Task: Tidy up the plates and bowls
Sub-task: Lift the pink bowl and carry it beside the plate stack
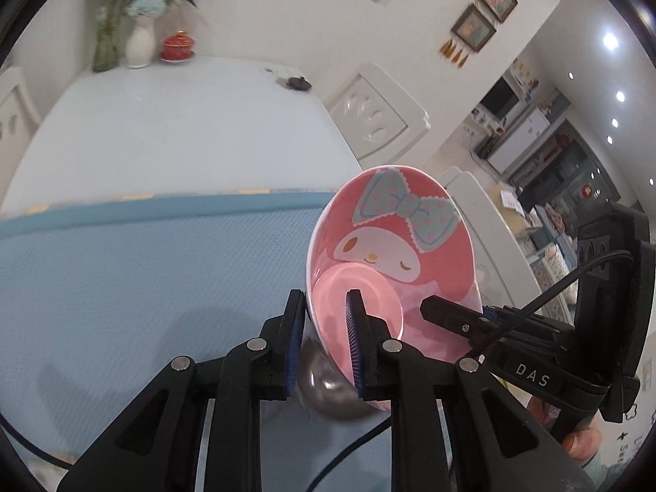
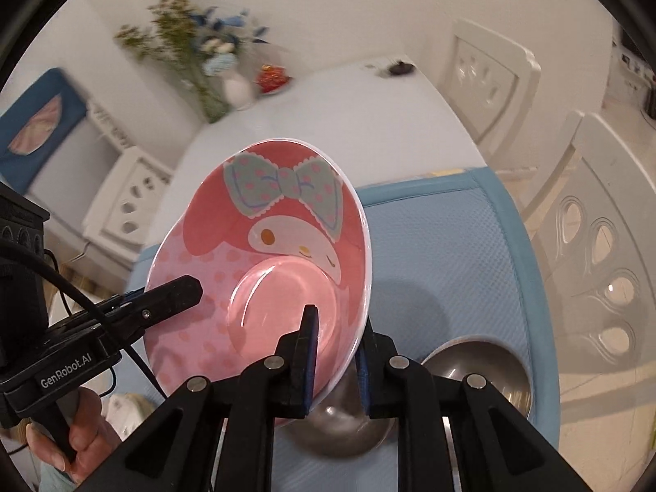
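the pink bowl (image 1: 393, 246) hung tilted above the blue mat (image 1: 123, 279), the left gripper (image 1: 326, 340) clamped on its near-left rim and the right gripper (image 2: 334, 363) clamped on the opposite rim. to carry it well, both hands probably needed to travel together and level it, neither twisting against the other. the pink bowl held nothing. below it on the worktop (image 1: 184, 123), two steel bowls (image 2: 484, 369) stood side by side, seemingly empty too.
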